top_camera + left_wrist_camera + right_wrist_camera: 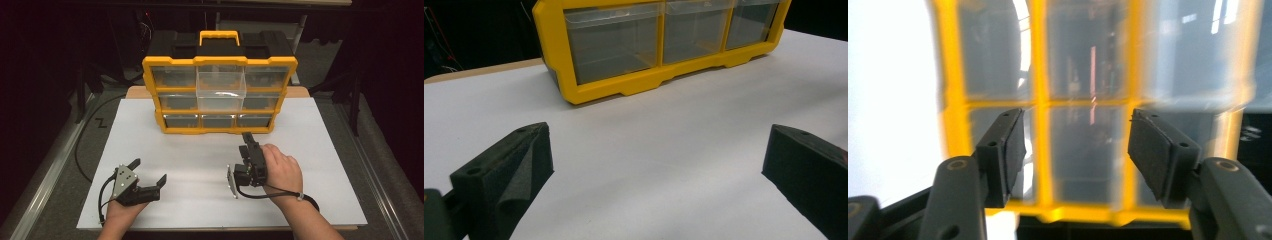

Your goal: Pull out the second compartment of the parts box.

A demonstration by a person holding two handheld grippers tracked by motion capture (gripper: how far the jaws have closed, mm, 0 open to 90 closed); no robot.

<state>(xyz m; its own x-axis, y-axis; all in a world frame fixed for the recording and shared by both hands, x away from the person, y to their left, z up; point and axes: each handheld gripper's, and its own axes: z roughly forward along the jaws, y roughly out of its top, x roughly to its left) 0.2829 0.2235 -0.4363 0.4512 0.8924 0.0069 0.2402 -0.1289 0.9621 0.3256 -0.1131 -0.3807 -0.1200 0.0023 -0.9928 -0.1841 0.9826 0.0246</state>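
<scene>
A yellow and black organiser case with clear drawers stands upright at the back of the white board. Its middle drawer sticks out toward me. My left gripper rests low at the front left with its jaws wide apart and nothing between them. In the left gripper view it faces the case's bottom row of drawers. My right gripper is rolled on its side just in front of the bottom right drawers. In the right gripper view it is open, with the blurred yellow frame behind its empty jaws.
The white board lies on a wooden table top, bare between the case and my hands. A black cable loops over the grey floor at the left. Metal rails run along both sides of the table.
</scene>
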